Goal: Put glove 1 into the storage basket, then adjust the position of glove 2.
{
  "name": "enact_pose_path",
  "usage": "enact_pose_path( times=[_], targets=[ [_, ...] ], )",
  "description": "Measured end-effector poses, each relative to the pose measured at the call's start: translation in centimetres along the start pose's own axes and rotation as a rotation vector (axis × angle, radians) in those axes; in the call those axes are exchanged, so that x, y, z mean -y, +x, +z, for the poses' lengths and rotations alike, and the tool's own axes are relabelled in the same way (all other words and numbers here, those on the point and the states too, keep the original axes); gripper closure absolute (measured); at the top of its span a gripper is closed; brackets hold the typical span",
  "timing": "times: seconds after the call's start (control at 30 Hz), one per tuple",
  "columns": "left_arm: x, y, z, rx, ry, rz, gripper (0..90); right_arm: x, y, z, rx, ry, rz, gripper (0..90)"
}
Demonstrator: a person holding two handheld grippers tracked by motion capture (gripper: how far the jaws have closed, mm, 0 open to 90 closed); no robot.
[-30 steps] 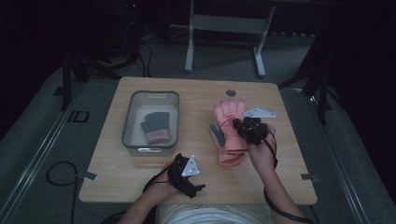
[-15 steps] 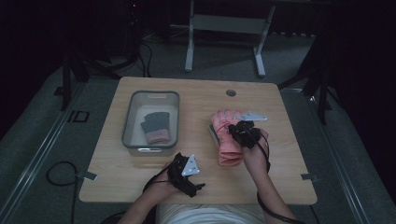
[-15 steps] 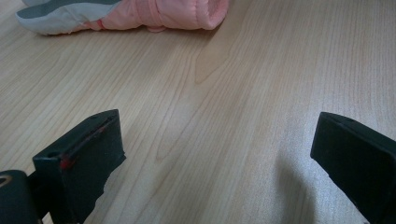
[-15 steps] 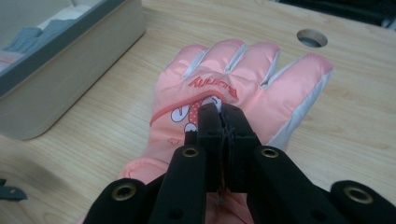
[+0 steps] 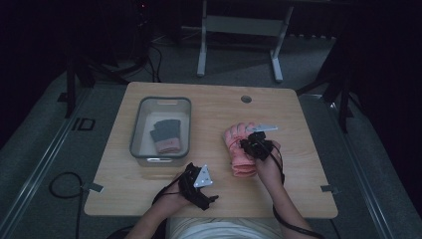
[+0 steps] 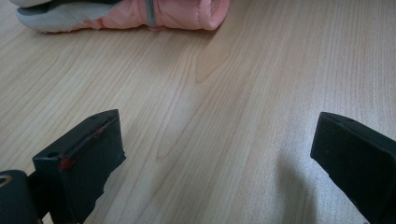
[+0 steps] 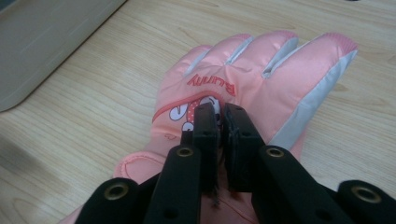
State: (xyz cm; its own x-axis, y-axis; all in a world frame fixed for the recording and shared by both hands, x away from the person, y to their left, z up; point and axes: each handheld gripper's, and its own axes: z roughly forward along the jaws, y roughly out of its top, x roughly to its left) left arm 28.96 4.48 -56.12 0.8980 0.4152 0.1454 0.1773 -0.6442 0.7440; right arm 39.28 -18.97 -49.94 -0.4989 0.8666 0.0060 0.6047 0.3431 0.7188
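A pink glove (image 5: 238,152) with grey trim lies flat on the wooden table (image 5: 209,114), right of centre, its fingers pointing away from me. My right gripper (image 5: 250,144) bears down on its back. In the right gripper view the glove (image 7: 261,65) spreads out under my right gripper (image 7: 222,109); the jaws stand almost together, have just been opening a little, and still pinch the fabric at their tips. My left gripper (image 5: 205,183) rests near the front edge, open. In its own view my left gripper (image 6: 215,126) holds nothing, and the glove's cuff (image 6: 177,14) lies beyond.
A grey bin (image 5: 160,101) stands at the table's left and holds a second glove (image 5: 165,135), dark with a pink cuff. The bin's wall (image 7: 42,37) is at the upper left of the right gripper view. A cable hole (image 5: 246,99) sits near the far edge.
My right gripper has come down and toward me with the pink glove, which now lies flat on the table. The left gripper has stayed where it was.
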Motion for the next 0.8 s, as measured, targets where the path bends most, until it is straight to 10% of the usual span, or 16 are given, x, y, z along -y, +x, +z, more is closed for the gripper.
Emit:
enact_pose_path(
  times=[0.5,0.8],
  targets=[
    [-0.1,0.2,-0.2,-0.004,-0.032,-0.029,2.0,-1.4,-0.9,-3.0,-0.043,-0.076,-0.019,48.5],
    [-1.0,0.4,-0.9,-0.045,-0.073,-0.065,2.9,-1.8,-2.1,-4.6,-0.161,-0.146,-0.019,19.0]
  ],
)
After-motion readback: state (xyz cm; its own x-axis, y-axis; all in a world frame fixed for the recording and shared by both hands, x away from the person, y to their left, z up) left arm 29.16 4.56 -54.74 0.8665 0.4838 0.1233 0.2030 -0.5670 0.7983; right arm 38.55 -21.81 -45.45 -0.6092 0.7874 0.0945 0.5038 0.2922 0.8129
